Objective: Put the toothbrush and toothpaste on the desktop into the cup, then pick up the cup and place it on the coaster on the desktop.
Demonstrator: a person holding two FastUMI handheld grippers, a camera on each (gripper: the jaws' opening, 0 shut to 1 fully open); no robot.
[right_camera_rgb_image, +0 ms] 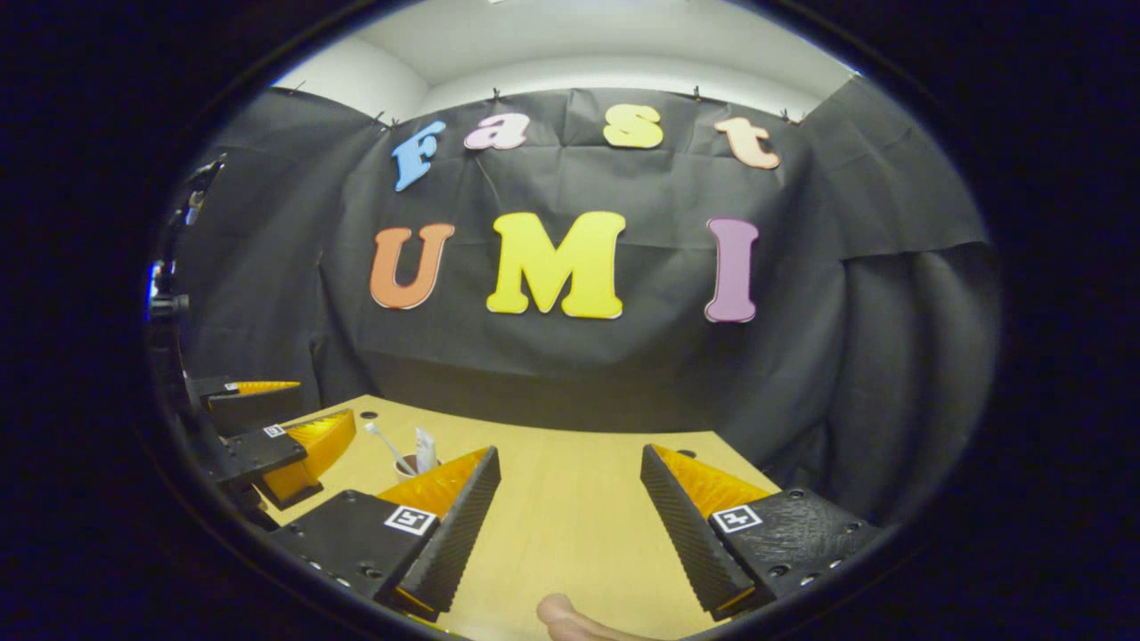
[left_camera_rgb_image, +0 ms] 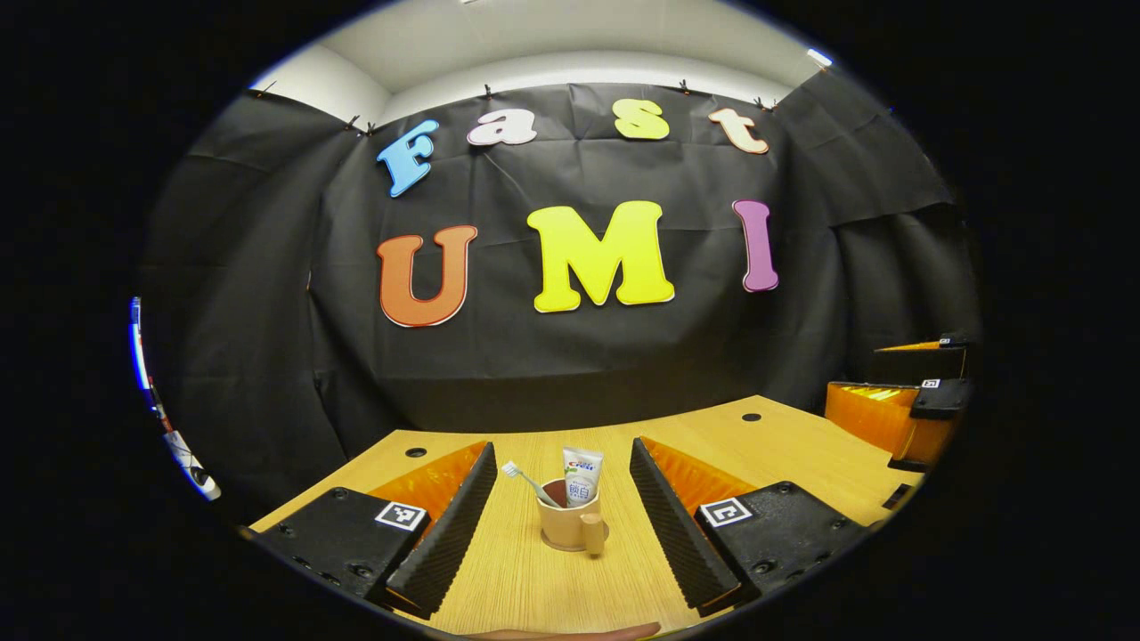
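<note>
A tan cup [left_camera_rgb_image: 568, 525] with a handle stands upright on the wooden desktop [left_camera_rgb_image: 802, 454]. A white toothbrush [left_camera_rgb_image: 527, 481] and a toothpaste tube [left_camera_rgb_image: 582, 476] stand in it. A thin dark rim shows at the cup's base; whether that is the coaster I cannot tell. My left gripper [left_camera_rgb_image: 561, 448] is open, with the cup in the gap between its two fingers and touching neither. My right gripper [right_camera_rgb_image: 570, 451] is open over bare desktop, with nothing between its fingers. In the right gripper view the cup [right_camera_rgb_image: 408, 466] is far left, half hidden behind a finger.
The right gripper [left_camera_rgb_image: 895, 418] shows at the desktop's right edge in the left gripper view; the left gripper [right_camera_rgb_image: 289, 445] shows at the far left in the right gripper view. Small round holes [left_camera_rgb_image: 751, 417] mark the desktop's back. A thumb [right_camera_rgb_image: 570, 619] shows at the bottom.
</note>
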